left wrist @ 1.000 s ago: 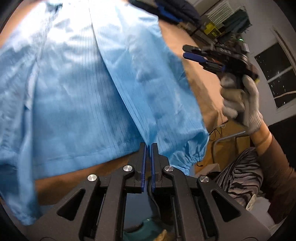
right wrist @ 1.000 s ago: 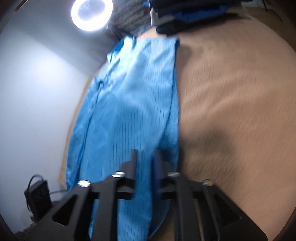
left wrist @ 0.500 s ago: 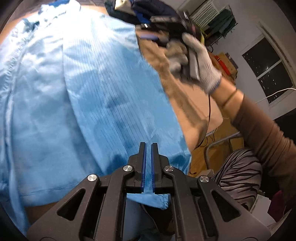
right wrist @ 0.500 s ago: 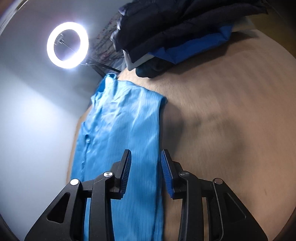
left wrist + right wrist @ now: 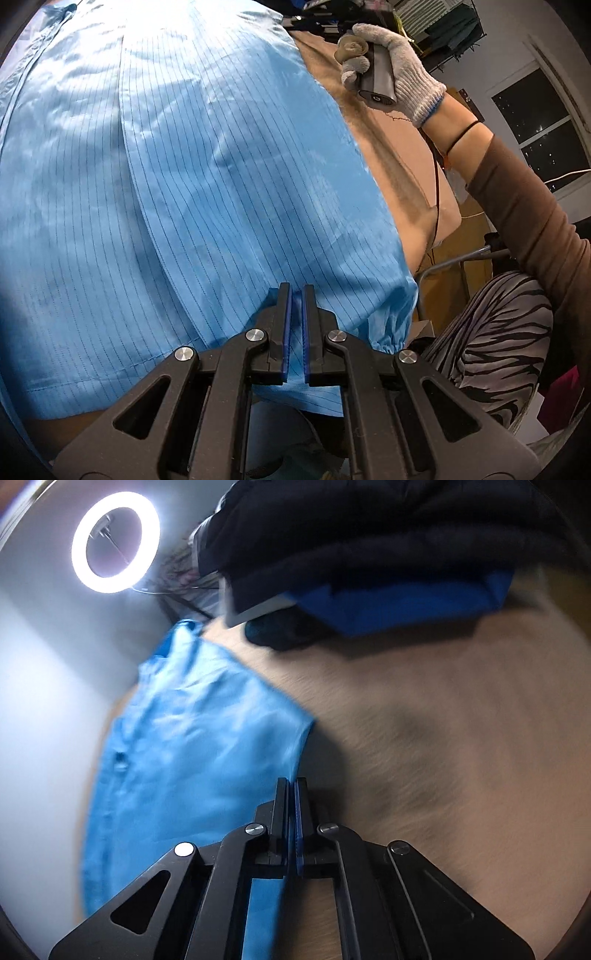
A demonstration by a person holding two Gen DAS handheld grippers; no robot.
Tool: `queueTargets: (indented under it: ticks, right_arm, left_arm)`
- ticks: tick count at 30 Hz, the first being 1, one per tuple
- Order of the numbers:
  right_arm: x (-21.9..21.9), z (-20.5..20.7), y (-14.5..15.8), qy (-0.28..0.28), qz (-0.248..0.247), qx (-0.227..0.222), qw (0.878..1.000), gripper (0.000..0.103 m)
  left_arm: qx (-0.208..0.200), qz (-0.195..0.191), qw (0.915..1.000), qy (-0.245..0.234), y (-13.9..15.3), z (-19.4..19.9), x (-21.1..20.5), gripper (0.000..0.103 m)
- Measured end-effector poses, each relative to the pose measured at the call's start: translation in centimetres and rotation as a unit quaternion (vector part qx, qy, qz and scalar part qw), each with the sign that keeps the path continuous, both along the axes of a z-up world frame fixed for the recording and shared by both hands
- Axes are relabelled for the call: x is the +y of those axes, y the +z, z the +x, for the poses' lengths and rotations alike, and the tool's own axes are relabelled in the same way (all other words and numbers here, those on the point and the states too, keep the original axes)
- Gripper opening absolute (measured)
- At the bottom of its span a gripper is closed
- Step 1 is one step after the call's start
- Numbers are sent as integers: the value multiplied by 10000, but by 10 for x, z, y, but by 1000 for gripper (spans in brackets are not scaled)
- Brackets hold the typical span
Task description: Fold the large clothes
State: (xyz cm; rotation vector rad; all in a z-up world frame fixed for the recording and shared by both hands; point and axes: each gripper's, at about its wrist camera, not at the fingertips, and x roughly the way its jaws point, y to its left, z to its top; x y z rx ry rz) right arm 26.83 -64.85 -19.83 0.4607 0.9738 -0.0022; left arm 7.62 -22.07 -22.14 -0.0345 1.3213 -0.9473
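Currently, by size:
Table (image 5: 461, 760): tan surface; carries all cloth.
Garment (image 5: 207, 177): light blue, pinstriped, spread flat on table; one panel folded lengthwise over the body.
Dark pile (image 5: 369, 542): folded clothes at table's far end.
Right hand (image 5: 391, 70): gloved, grips tool handle.
Left gripper (image 5: 296, 306): clenched on garment's near hem.
Right gripper (image 5: 291, 794): clenched at garment's side edge; whether cloth is pinched cannot be told.
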Motion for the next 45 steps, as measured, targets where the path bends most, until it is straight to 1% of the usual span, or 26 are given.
queueTargets:
  ticks: [1, 2, 4, 5, 7, 8, 9, 11, 15, 17, 19, 22, 23, 26, 27, 28, 29, 30, 31, 32, 34, 35, 37, 39, 42, 45]
  right_arm:
    - [-2, 1, -2, -137, -287, 95, 9994, 1]
    - [-3, 2, -4, -190, -350, 112, 9991, 1]
    - [-9, -3, -5, -209, -215, 20, 9996, 1]
    - [-10, -5, -2, -205, -98, -2, 9997, 2]
    - [-12, -10, 4, 34, 492, -58, 9988, 2]
    - [-12, -12, 5, 105, 656, -73, 9978, 10]
    - [-12, -16, 6, 164, 820, -86, 9965, 27]
    - [-13, -23, 0, 135, 1092, -75, 9939, 48]
    - [-19, -33, -24, 78, 1918, 119, 9813, 48]
    - [-22, -38, -22, 62, 2083, 61, 9780, 48]
    - [-29, -45, -26, -1, 2580, 10, 9661, 48]
    - [-32, -53, -33, -92, 2927, 15, 9562, 47]
    - [-29, -54, -34, -43, 2869, 100, 9579, 45]
    - [-17, -53, -28, 269, 2373, 159, 9709, 44]
    - [-12, -51, -26, 374, 2267, 198, 9730, 21]
    - [-7, -49, -27, 492, 2209, 248, 9737, 3]
    - [2, -47, -28, 648, 1971, 440, 9773, 1]
    - [11, -46, -24, 748, 1572, 468, 9836, 1]
    - [21, -44, -15, 941, 1033, 449, 9892, 1]
    - [27, -42, -7, 1036, 576, 466, 9919, 1]
    - [26, -39, 7, 927, -23, 450, 9947, 1]
    - [24, -38, 8, 893, -88, 472, 9948, 1]
    - [22, -40, 4, 874, 26, 461, 9951, 2]
    - [26, -42, 2, 970, -81, 610, 9934, 4]
    - [25, -56, 26, 917, -375, 392, 9943, 5]
    - [36, -81, 48, 1139, -540, 122, 9919, 5]
  left_arm:
    - [4, 1, 10000, -20, -1, -1, 0, 1]
    - [-18, 9, 10000, -36, 0, -2, -1, 1]
    - [-9, -6, 10000, -28, -2, 1, -4, 1]
    - [-3, -18, 10000, -26, -2, 2, -4, 1]
    - [6, -30, 10000, -20, -3, 3, -4, 1]
    - [13, -39, 10000, -15, -3, 2, -4, 1]
    - [14, -39, 10000, -20, -3, 2, -4, 1]
    - [-13, -29, 10000, -36, -3, 1, -5, 1]
    - [-18, -23, 10000, -22, -2, 1, -4, 1]
    - [-24, -14, 10000, 2, -2, 2, -4, 1]
    - [7, -23, 10000, 4, -3, 3, -4, 1]
    - [18, -24, 10000, -5, -5, 4, -3, 1]
    - [24, -21, 10000, -10, -6, 4, -4, 1]
    - [63, -40, 10000, -2, -6, 6, -5, 1]
    - [71, -45, 10000, 1, -7, 6, -5, 1]
    - [76, -45, 10000, -1, -7, 6, -6, 1]
    - [79, -46, 10000, -7, -8, 5, -6, 1]
    - [91, -56, 9999, -11, -8, 5, -6, 1]
    - [101, -68, 9999, -19, -8, 3, -7, 1]
    - [96, -68, 9999, -41, -9, 1, -7, 1]
    - [46, -35, 9999, -103, -11, -2, -10, 1]
    - [4, -9, 9999, -139, -11, -3, -11, 1]
    - [-25, 16, 9998, -193, -10, -3, -12, 1]
    - [0, -4, 9999, -155, -9, -2, -12, 1]
    - [-87, -131, 9997, -163, -1, -5, -12, 1]
    - [-220, -313, 9991, -157, 11, -8, -12, 1]
